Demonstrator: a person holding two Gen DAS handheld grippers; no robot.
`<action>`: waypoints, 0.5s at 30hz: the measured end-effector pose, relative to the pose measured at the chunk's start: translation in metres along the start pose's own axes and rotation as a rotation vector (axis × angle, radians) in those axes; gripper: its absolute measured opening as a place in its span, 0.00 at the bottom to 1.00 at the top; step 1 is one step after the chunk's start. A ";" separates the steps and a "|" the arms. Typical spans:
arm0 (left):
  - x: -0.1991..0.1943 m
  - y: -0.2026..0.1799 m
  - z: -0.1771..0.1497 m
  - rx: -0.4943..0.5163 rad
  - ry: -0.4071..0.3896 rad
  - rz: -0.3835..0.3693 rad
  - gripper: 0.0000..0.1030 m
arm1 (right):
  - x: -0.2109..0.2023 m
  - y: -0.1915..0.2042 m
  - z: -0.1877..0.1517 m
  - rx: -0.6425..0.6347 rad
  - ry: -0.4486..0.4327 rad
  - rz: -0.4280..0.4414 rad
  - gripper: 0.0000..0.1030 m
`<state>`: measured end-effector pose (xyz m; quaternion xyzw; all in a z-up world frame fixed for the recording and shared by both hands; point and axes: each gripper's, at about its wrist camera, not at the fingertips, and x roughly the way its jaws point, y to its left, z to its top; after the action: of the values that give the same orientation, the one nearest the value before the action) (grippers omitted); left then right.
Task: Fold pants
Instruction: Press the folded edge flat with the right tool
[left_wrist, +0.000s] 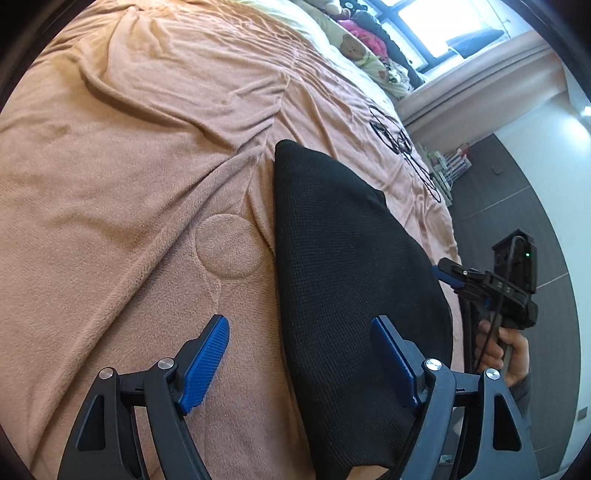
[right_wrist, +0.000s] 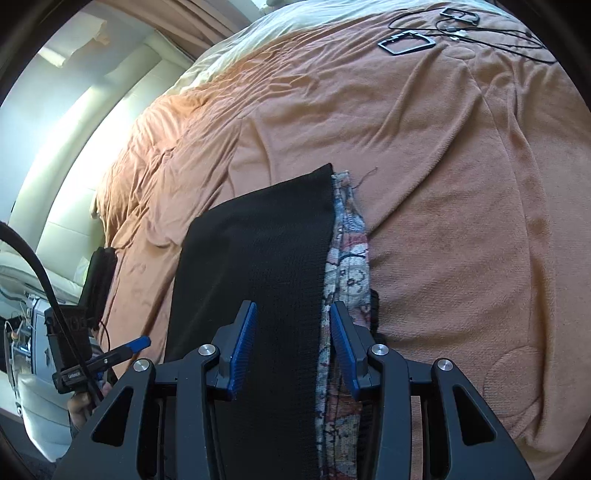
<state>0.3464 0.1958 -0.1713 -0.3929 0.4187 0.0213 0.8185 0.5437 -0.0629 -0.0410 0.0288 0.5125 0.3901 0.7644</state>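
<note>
a: report claw states.

b: from my station, the left claw (left_wrist: 299, 365) stands wide open. its left pad hangs over the bare peach blanket (left_wrist: 129, 203); its right pad sits over the black pants (left_wrist: 343, 277). nothing is pressed between the pads.

a: and the right claw?

b: the right claw (right_wrist: 293, 350) is partly open, jaws apart and not gripping. the black pants (right_wrist: 258, 277) run up between its pads, with a strip of patterned fabric (right_wrist: 349, 266) along their right side, just inside the right pad. i cannot tell whether the pads touch the cloth.

a: location of the pants?

b: folded into a long, narrow black panel lying flat on the bed, near the edge where i stand, running from that edge toward the middle. in the left wrist view the right claw (left_wrist: 452, 271) hovers at the pants' right side, close to the bed's side edge, with the hand (left_wrist: 506, 350) on its handle. in the right wrist view the left claw (right_wrist: 138, 343) shows off the left side of the pants.

a: other items?

b: black cables (right_wrist: 480, 31) and a rectangular frame (right_wrist: 406, 42) near the far corner of the bed, well apart from the pants.
</note>
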 end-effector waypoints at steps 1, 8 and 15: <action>0.002 0.000 0.000 -0.001 0.001 0.000 0.78 | 0.000 0.001 -0.001 -0.011 0.005 -0.001 0.38; 0.013 -0.003 0.000 -0.003 0.015 0.005 0.78 | 0.016 0.012 -0.003 -0.066 0.041 -0.107 0.09; 0.020 -0.010 -0.003 0.001 0.031 0.009 0.77 | 0.000 0.034 -0.010 -0.109 -0.021 -0.171 0.02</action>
<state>0.3608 0.1814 -0.1801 -0.3908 0.4331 0.0184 0.8120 0.5168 -0.0431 -0.0303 -0.0525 0.4830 0.3503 0.8008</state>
